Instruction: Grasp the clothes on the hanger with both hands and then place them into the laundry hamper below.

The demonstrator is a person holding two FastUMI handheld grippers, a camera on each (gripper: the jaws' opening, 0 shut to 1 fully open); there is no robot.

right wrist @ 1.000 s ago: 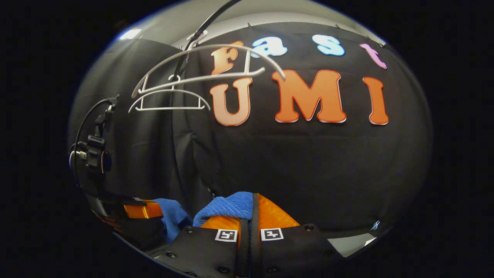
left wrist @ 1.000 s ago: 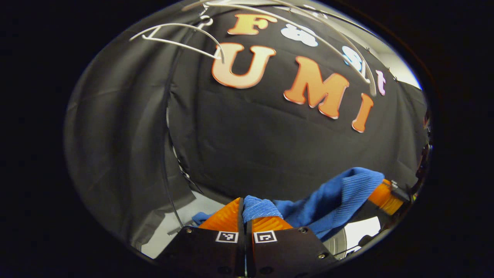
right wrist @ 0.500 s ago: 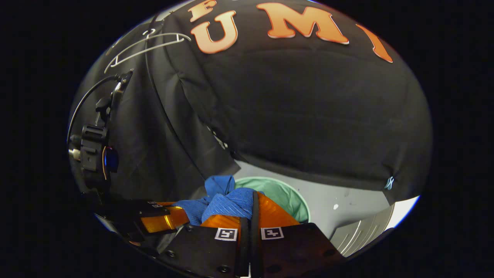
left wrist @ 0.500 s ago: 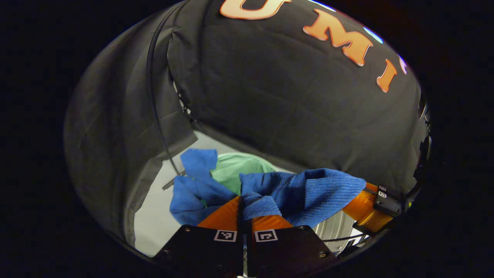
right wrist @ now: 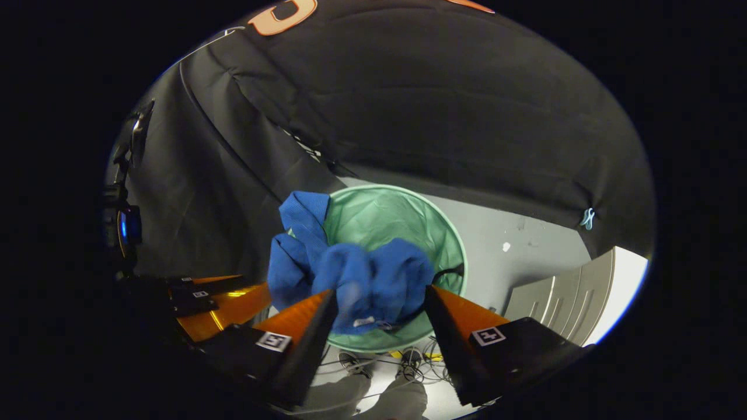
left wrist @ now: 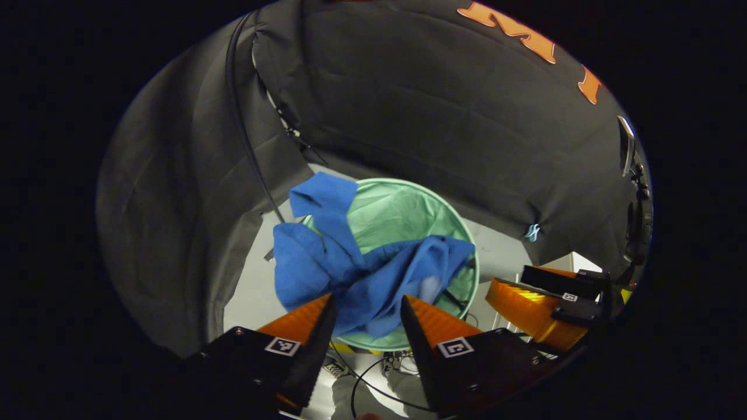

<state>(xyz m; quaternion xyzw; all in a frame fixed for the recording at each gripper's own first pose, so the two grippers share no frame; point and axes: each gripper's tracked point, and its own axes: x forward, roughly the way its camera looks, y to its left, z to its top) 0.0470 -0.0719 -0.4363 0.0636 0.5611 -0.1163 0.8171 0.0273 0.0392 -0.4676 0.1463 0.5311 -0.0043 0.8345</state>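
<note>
Black cloth walls surround a green hamper (left wrist: 467,245); blue clothes (left wrist: 350,274) drape its rim beneath the wide-spread left gripper (left wrist: 366,318) and right gripper (right wrist: 379,315).

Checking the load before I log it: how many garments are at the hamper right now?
1: a blue garment, over the green hamper between the left gripper and right gripper, both open. Others beneath could be hidden.

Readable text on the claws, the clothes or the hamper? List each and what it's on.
No words or numbers can be read.
Left claw: black-and-white marker squares, patterns only, no text.
Right claw: the same kind of squares, no text.
Blue garment: small white tag, too blurred to read.
Green hamper: plain, no print visible.
</note>
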